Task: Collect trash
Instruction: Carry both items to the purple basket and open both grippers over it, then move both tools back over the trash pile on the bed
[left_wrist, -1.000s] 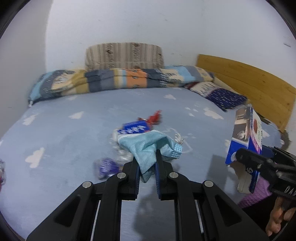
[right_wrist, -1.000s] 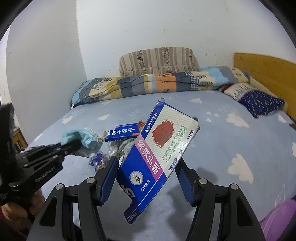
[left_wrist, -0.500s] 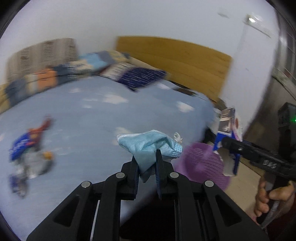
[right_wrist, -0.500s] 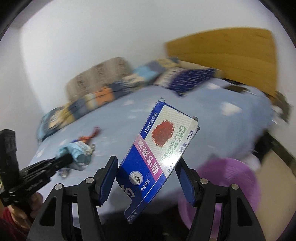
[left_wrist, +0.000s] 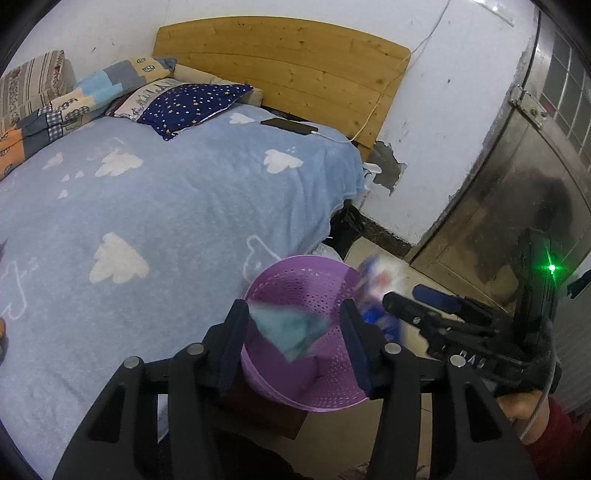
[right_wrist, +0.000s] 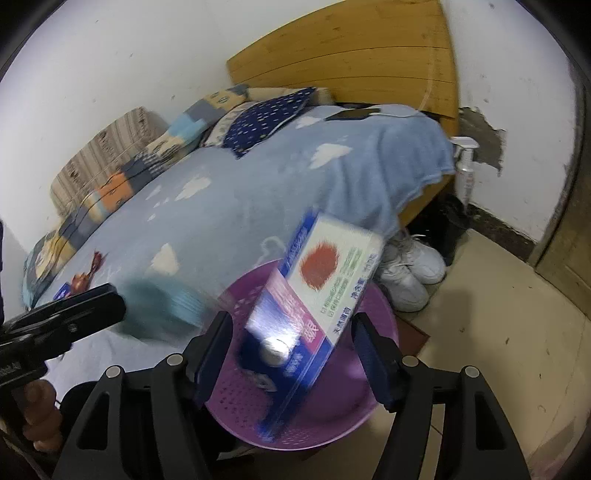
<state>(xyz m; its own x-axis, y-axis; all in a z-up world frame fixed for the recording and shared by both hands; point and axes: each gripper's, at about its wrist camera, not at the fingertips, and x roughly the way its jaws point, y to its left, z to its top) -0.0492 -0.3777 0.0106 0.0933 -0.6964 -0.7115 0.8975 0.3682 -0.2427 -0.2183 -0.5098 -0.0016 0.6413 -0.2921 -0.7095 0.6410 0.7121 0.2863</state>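
Note:
A purple perforated basket (left_wrist: 295, 284) stands on the floor at the bed's corner. My left gripper (left_wrist: 293, 308) hangs over it with its jaws opening. The blue face mask (left_wrist: 291, 328), blurred, is falling between them, free of the pads. My right gripper (right_wrist: 291, 319) is over the same basket (right_wrist: 373, 406), and its jaws are opening too. The blue and white toothpaste box (right_wrist: 325, 295) is tilted and blurred between them, loose. In the right wrist view the left gripper's fingers (right_wrist: 107, 302) show at left beside the blurred mask (right_wrist: 166, 306).
The bed's blue cloud blanket (left_wrist: 166, 206) fills the left. A phone (left_wrist: 288, 125) lies charging near the wooden headboard (left_wrist: 280, 55). White sneakers (right_wrist: 410, 273) and a spray bottle (right_wrist: 465, 162) stand beside the basket. A metal door (left_wrist: 517, 184) is at right. Wrappers (right_wrist: 81, 280) lie on the bed.
Both grippers swung right from the bed to above the purple basket. The left jaws opened and the mask dropped out. The box tilted loose in the right jaws.

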